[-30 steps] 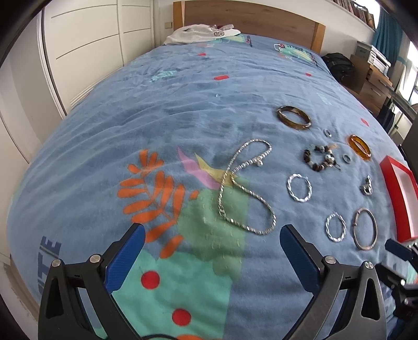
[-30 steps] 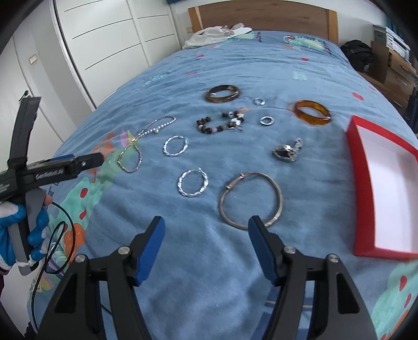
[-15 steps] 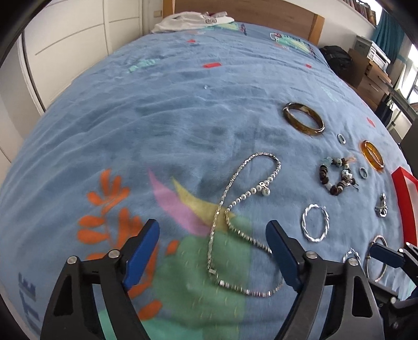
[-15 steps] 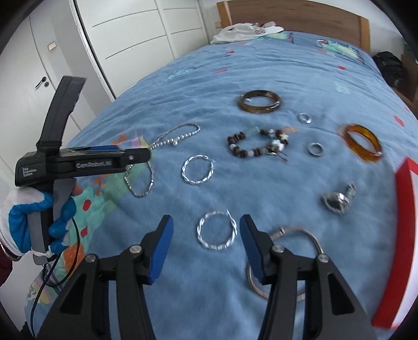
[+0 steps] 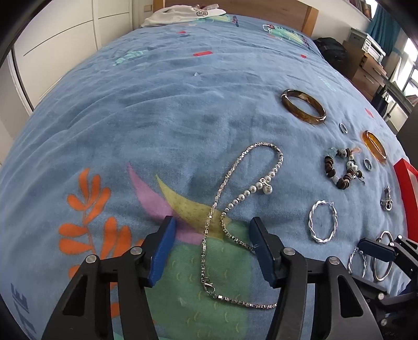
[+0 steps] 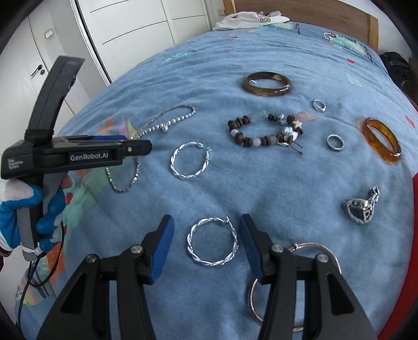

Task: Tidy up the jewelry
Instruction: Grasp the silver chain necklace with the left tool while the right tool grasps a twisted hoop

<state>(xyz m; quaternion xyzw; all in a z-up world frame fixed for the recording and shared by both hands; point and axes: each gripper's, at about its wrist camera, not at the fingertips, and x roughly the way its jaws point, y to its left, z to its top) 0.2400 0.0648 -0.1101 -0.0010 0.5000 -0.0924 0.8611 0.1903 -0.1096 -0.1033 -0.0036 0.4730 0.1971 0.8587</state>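
Jewelry lies spread on a blue bedspread. My left gripper (image 5: 211, 235) is open, its fingers on either side of a silver chain necklace (image 5: 222, 219) with pearl beads. My right gripper (image 6: 206, 235) is open around a twisted silver hoop (image 6: 212, 245). A second twisted hoop (image 6: 190, 163) lies beyond it. A thin metal bangle (image 6: 313, 248) is partly hidden under the right finger. A red tray (image 5: 407, 188) sits at the right edge. The left gripper also shows in the right wrist view (image 6: 135, 147).
A brown bangle (image 6: 266, 84), a wooden bead bracelet (image 6: 263, 129), two small rings (image 6: 335, 142), an amber bangle (image 6: 382, 141) and a silver pendant (image 6: 359, 205) lie further up the bed. White clothes (image 5: 183, 11) lie by the headboard. Wardrobe doors stand left.
Both grippers have moved forward and down toward the bed. The left now straddles the necklace, the right now straddles the near hoop. Both jaws have narrowed somewhat.
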